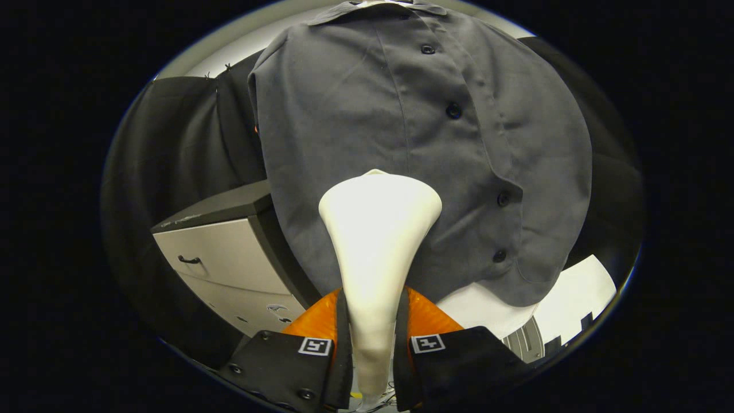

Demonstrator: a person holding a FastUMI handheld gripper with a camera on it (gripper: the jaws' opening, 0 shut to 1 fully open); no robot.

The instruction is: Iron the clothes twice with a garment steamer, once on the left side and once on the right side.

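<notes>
Now gripper (pixel 371 335) clamped on cream plastic cone-shaped steamer (pixel 375 229), head against hanging grey cotton buttoned shirt (pixel 344 126) (left panel); next, stroke toward twelve o'clock.

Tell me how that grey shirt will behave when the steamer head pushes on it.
The grey shirt hangs loose and creased, so it will probably give and swing. The gripper clamps the steamer, whose rigid flared head should press evenly.

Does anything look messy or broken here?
A little. The grey shirt has creases near its lower buttons, and the cabinet beside it has scuffed drawer fronts. The gripper is shut on the white steamer.
</notes>
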